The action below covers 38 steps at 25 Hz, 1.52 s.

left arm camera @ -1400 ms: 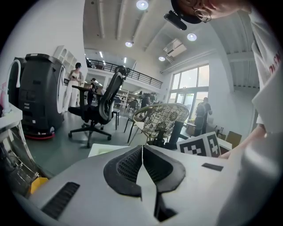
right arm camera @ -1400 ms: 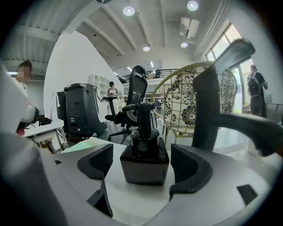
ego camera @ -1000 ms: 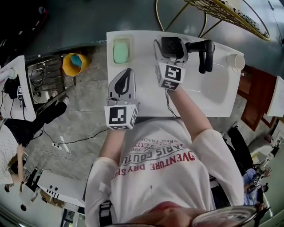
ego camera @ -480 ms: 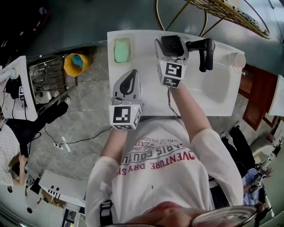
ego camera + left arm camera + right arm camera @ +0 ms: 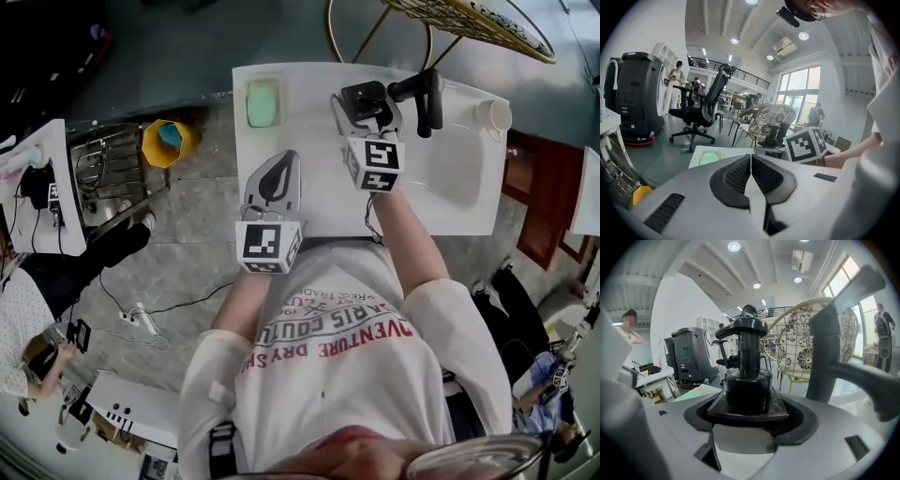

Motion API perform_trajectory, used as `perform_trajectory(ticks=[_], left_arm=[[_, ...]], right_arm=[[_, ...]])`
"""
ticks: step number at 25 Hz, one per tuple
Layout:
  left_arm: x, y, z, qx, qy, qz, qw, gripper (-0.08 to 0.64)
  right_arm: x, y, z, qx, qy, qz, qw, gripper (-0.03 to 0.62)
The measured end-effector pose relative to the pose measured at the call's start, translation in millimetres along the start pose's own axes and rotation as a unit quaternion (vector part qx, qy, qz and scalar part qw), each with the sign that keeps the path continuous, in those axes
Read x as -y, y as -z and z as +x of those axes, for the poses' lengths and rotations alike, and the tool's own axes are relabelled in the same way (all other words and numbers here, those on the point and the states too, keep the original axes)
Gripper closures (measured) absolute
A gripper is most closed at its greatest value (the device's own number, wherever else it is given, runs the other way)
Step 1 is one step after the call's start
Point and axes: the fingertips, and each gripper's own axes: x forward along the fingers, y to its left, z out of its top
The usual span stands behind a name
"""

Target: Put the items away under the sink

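Little is changing from one second ago: both grippers are keeping nearly the same stations over the sink counter (image 5: 441,202), with the right one sitting slightly nearer the faucet (image 5: 424,92) than before.

Right gripper (image 5: 367,111): its jaws are clamping the base of the black pump bottle (image 5: 364,94) from both sides. The right gripper view is confirming this, with the bottle (image 5: 746,380) standing upright between the jaws, pump head uppermost. The bottle is sitting at the back of the counter, just left of the faucet and apart from it. Whether its base is touching the counter cannot be told.

Left gripper (image 5: 279,161): it is hovering over the front left part of the counter, pointing toward the back. The left gripper view is showing the pads (image 5: 736,176) meeting along their line, with nothing between them.

Other items: a green soap dish (image 5: 262,103) is lying at the back left corner of the counter, well apart from both grippers. A white cup (image 5: 493,114) is standing at the back right corner, beyond the faucet. A yellow bin (image 5: 167,139) is standing on the floor to the left of the counter.
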Motion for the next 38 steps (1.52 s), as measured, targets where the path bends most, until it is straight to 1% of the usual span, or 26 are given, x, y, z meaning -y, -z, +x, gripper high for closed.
perform_trajectory(ticks=[3, 6, 10, 14, 19, 24, 27, 30, 33, 38], left_arm=[[6, -3, -15, 0.007, 0.009, 0.008, 0.9999, 0.532], [15, -4, -35, 0.015, 0.022, 0.014, 0.9995, 0.532], [38, 4, -62, 0.021, 0.052, 0.019, 0.9983, 0.532], [69, 20, -79, 0.011, 0.086, 0.035, 0.9956, 0.532], [107, 33, -94, 0.012, 0.099, 0.036, 0.9944, 0.532], [146, 47, -110, 0.020, 0.086, 0.043, 0.9951, 0.532], [178, 68, -126, 0.023, 0.069, 0.039, 0.9966, 0.532], [209, 98, -147, 0.022, 0.052, 0.021, 0.9982, 0.532], [239, 136, -167, 0.015, 0.037, 0.008, 0.9992, 0.532], [274, 193, -199, 0.001, 0.005, -0.021, 0.9998, 0.532]], right_arm=[[-15, -8, -29, 0.011, -0.010, -0.001, 1.000, 0.218], [-27, -18, -65, 0.032, -0.016, 0.012, 0.999, 0.219], [-35, -24, -119, 0.050, -0.003, 0.028, 0.998, 0.219], [-28, -14, -171, 0.057, 0.027, 0.037, 0.997, 0.219], [-15, 14, -232, 0.050, 0.040, 0.046, 0.997, 0.219], [-1, 38, -288, 0.056, 0.030, 0.050, 0.997, 0.219], [9, 56, -328, 0.059, 0.016, 0.048, 0.997, 0.219], [13, 76, -364, 0.055, -0.008, 0.028, 0.998, 0.219], [14, 100, -397, 0.048, -0.033, 0.009, 0.998, 0.219], [16, 146, -439, 0.030, -0.063, -0.004, 0.998, 0.219]])
